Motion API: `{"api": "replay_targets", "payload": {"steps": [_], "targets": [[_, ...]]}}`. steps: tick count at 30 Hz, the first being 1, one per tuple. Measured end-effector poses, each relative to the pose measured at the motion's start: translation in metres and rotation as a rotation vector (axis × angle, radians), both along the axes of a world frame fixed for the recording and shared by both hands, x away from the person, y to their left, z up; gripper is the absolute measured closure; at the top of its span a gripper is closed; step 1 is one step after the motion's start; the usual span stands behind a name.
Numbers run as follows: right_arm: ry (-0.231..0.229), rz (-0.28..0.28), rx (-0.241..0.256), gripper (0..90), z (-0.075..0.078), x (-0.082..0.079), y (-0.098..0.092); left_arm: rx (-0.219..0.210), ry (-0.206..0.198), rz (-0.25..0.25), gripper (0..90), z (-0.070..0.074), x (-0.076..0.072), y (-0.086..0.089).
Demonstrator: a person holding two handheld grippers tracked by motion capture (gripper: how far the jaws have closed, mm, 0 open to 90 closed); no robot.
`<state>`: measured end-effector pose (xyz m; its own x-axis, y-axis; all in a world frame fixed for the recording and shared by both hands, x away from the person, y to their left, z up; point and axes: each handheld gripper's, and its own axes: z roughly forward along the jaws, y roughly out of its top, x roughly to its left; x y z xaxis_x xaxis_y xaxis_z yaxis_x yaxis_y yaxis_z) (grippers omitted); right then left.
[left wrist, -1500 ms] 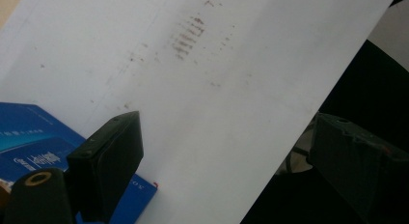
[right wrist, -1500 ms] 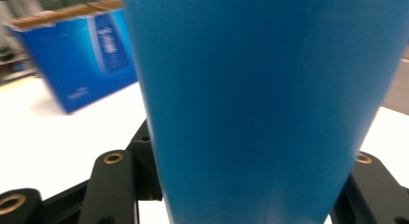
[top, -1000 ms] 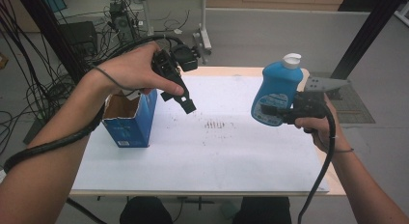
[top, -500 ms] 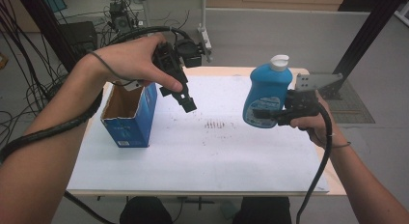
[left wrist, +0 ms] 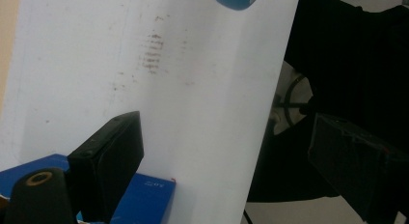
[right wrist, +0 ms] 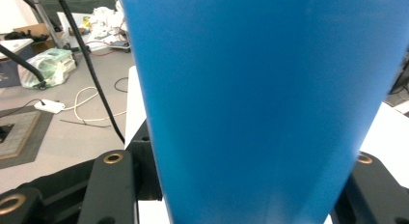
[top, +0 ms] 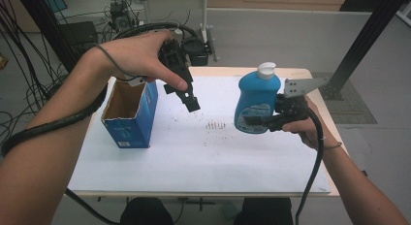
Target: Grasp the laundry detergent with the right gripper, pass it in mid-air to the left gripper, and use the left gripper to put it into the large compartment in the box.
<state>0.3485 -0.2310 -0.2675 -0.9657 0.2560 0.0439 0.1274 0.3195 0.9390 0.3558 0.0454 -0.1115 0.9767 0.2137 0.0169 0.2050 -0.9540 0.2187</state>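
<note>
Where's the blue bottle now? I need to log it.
High view, right side: the blue bottle is upright in the right hand-held gripper, right of the open blue box.

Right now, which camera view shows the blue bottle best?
The high view: the whole blue bottle with its white cap, upright in the right tool. The right gripper view gives a blurred blue wall; the left gripper view, the bottom edge.

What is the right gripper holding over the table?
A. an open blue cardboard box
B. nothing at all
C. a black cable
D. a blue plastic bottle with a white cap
D: in the high view the right gripper is closed around the lower body of the blue plastic bottle with a white cap, which is upright above the white table top.
</note>
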Motion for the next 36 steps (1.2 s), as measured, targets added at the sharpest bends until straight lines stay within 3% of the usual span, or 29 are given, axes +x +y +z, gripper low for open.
{"api": "replay_targets", "payload": {"steps": [20, 36], "targets": [[-0.006, 0.082, 0.001, 42.3, 0.001, -0.009, 0.028, -0.022, -0.009, -0.071, 12.5, 0.003, -0.008, -0.025], [-0.007, 0.139, -0.001, 42.2, -0.003, -0.012, 0.057, -0.009, -0.013, -0.120, 12.5, -0.001, -0.016, -0.042]]}}
